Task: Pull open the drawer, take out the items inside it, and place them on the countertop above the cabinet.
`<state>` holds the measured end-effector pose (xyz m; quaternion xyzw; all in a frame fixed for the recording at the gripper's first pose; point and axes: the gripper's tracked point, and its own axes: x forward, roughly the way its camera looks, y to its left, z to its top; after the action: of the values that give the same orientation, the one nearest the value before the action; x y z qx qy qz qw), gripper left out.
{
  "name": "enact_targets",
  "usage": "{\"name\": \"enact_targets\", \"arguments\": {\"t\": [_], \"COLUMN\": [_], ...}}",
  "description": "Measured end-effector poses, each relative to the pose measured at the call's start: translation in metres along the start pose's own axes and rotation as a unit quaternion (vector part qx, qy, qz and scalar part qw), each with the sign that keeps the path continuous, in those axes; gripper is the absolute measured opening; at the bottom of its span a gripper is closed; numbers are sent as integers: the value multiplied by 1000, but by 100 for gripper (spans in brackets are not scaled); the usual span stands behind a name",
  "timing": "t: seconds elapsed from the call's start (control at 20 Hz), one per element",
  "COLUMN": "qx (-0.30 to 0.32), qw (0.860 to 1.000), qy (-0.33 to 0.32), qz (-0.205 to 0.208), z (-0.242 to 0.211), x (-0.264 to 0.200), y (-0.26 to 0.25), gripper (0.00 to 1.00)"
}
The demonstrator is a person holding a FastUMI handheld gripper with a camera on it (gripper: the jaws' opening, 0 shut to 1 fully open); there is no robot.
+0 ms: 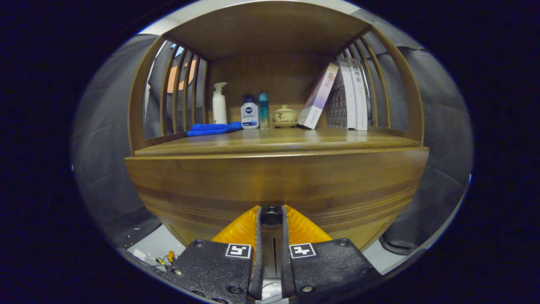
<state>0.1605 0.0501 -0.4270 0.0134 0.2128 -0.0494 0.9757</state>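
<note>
A brown wooden cabinet stands right in front of me. Its drawer front spans the width below the countertop, and a small dark round knob sits low in the middle of it. My gripper has its two fingers pressed on either side of that knob. The drawer front lies flush with the cabinet, and its inside is hidden.
At the back of the countertop stand a white pump bottle, a white-and-blue lotion bottle, a teal bottle and a small lidded ceramic cup. A blue cloth lies left; books lean right. Slatted sides and a shelf top enclose the space.
</note>
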Motion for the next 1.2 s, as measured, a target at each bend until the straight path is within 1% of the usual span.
{"name": "enact_targets", "arguments": {"t": [0.25, 0.6, 1.2], "qx": [-4, -9, -17], "qw": [1000, 1000, 999], "qy": [3, 7, 23], "qz": [6, 10, 26], "z": [-5, -17, -51], "x": [-17, -57, -138], "y": [-2, -2, 5], "gripper": [20, 20, 20]}}
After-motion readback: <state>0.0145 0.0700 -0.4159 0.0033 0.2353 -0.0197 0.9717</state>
